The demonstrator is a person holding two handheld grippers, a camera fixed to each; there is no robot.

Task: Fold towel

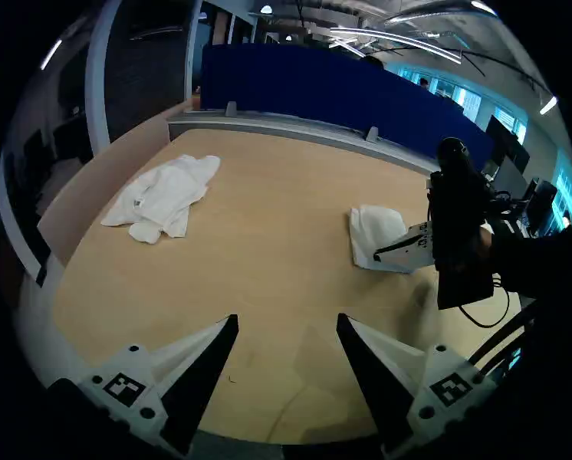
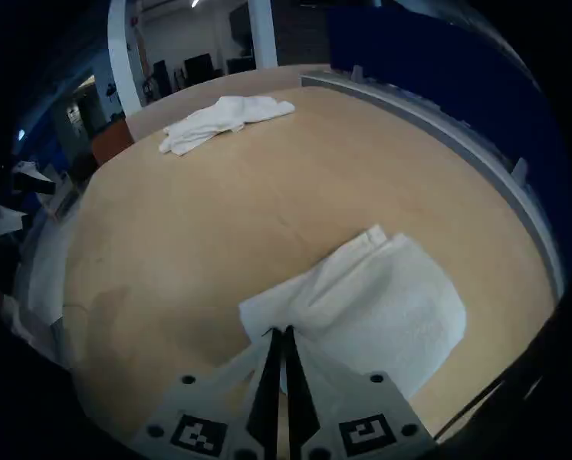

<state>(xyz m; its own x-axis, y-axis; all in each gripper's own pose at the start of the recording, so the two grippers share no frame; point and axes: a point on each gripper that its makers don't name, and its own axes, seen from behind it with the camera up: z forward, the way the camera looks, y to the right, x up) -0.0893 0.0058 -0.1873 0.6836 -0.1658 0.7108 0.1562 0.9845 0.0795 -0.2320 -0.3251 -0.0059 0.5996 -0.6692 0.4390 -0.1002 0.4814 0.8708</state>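
I see a wide light-brown wooden table [image 1: 286, 230] with a grey rim along its far edge. On it, at the far left, lies a crumpled white cloth towel [image 1: 163, 198]. Well apart, on the right, lies a folded white cloth towel [image 1: 374, 230].

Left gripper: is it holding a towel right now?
No, the left gripper is open, its fingers spread above the table with nothing between them.

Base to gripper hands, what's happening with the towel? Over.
Left gripper open over bare table. Right gripper shut at edge of folded towel. Crumpled towel far off, nothing blocking.
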